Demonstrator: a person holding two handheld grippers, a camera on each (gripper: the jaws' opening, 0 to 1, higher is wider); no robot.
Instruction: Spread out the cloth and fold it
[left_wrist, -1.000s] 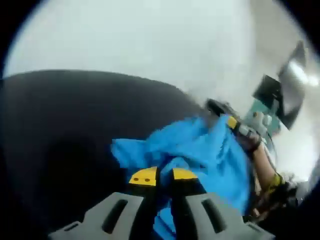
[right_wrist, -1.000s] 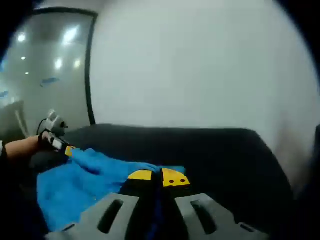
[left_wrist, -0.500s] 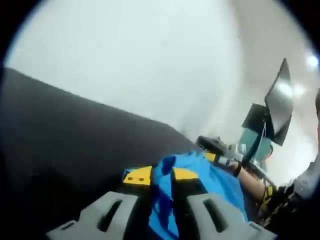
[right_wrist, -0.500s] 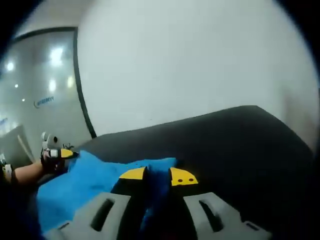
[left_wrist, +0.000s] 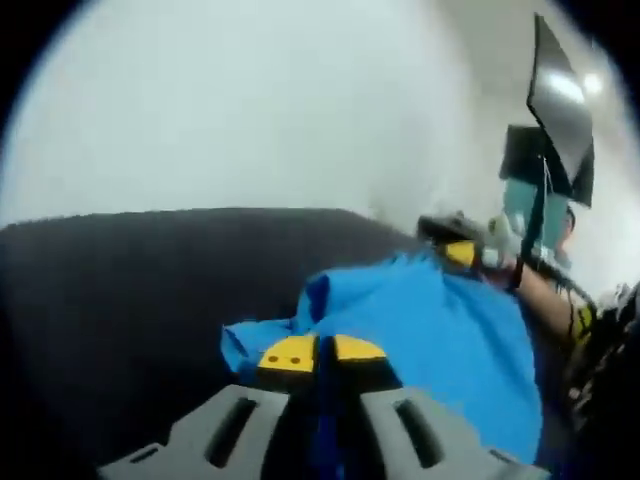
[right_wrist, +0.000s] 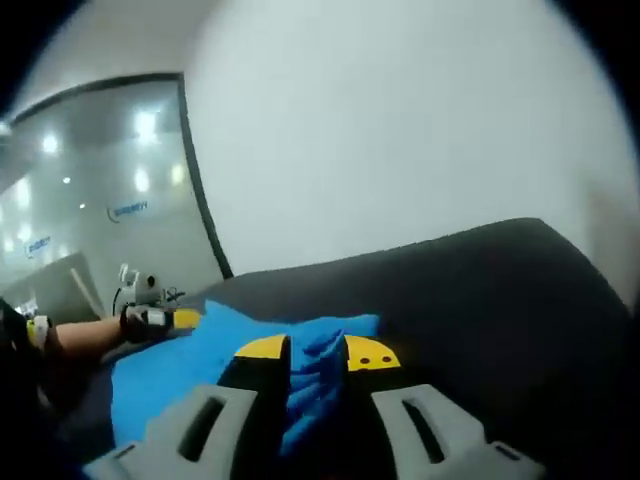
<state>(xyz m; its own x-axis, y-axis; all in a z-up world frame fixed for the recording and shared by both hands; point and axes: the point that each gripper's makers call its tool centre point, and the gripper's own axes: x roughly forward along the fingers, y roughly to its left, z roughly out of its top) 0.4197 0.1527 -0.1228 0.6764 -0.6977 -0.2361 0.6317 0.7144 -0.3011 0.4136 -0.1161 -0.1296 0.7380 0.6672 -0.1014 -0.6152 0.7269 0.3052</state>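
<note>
A bright blue cloth hangs stretched between my two grippers above a black table. In the left gripper view my left gripper is shut on one corner of it, and the right gripper holds the far corner at the right. In the right gripper view the blue cloth runs leftward from my right gripper, whose yellow-tipped jaws pinch a bunched edge of it. The left gripper, in a gloved hand, grips the cloth's other end at the left.
The black table extends behind the cloth up to a white wall. A glass partition with light reflections stands at the left of the right gripper view. A dark stand with a teal panel rises beyond the right hand.
Both views have swung with the hands. The cloth is now drawn out wider between the grippers than a second ago, and both grippers have kept their hold.
</note>
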